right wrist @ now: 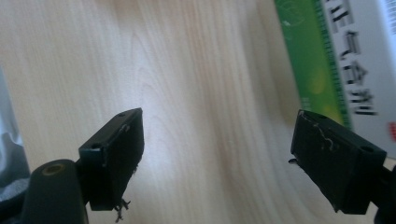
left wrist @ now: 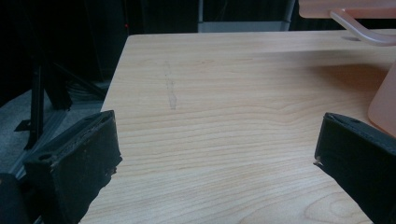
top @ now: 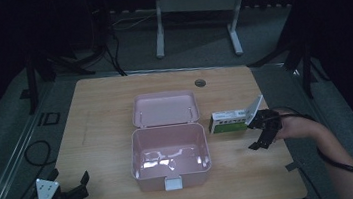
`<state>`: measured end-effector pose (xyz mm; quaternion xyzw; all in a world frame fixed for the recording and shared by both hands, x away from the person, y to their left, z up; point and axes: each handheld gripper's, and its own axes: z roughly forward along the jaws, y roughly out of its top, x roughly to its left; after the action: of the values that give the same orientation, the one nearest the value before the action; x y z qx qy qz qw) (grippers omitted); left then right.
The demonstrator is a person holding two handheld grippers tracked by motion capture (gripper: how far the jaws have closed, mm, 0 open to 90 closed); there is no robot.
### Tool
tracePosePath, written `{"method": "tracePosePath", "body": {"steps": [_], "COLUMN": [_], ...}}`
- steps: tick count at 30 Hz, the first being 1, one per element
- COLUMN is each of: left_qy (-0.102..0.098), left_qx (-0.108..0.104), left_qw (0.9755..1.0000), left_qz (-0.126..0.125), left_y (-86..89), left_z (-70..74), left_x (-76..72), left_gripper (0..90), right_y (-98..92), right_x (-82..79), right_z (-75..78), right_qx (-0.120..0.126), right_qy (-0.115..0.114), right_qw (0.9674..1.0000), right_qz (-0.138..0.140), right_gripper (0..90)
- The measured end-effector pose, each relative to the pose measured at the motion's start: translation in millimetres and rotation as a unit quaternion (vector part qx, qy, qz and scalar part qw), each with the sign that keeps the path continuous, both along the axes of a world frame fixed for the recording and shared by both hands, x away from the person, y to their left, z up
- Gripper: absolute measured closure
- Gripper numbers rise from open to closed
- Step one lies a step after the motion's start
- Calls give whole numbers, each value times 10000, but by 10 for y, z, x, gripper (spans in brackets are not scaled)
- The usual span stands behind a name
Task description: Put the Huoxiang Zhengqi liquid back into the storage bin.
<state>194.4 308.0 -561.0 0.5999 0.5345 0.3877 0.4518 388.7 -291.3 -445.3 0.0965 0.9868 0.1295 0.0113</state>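
Right gripper (top: 261, 132) raised beside box (top: 227, 122), open

The desk (top: 103, 138) is pale wood with a fine straight grain and a smooth, faintly satin finish. The pink box (top: 170, 155) looks like moulded plastic, glossy enough inside to throw back patches of light, while the green and white carton (top: 227, 122) is printed card with a slight sheen. Both pairs of tongs, left (left wrist: 212, 154) and right (right wrist: 217, 158), have matt black pads, rough and frayed at the edges.
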Motion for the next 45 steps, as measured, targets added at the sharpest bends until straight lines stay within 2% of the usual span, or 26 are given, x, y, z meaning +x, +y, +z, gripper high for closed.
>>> {"method": "tracePosePath", "body": {"steps": [5,10,14,15,18,25,37,45], "left_qy": [11,13,16,17,19,23,22,29], "left_qx": [-2,-3,1,0,-2,14,32,15], "left_qw": [10000,10000,10000,10000,10000,10000,10000,10000], "left_qz": [-3,-7,-11,-12,-21,-35,-36,-60], "left_y": [0,-1,0,0,1,-3,-6,-9], "left_z": [0,0,0,0,0,1,1,1], "left_x": [2,2,2,3,3,3,3,1], "left_gripper": [2,2,2,2,2,2,2,2], "right_y": [24,64,101,125,151,247,467,544], "right_x": [110,242,331,402,497,660,829,884], "right_z": [81,182,240,269,281,249,57,-58], "right_qx": [-78,-162,-183,-216,-274,-496,-891,-994], "right_qy": [-82,-322,-383,-421,-387,-348,-346,-236], "right_qw": [9999,9993,9991,9989,9989,9982,9951,9939], "right_qz": [33,43,12,-7,-37,-28,261,420], "right_gripper": [182,212,215,219,222,225,287,401]}}
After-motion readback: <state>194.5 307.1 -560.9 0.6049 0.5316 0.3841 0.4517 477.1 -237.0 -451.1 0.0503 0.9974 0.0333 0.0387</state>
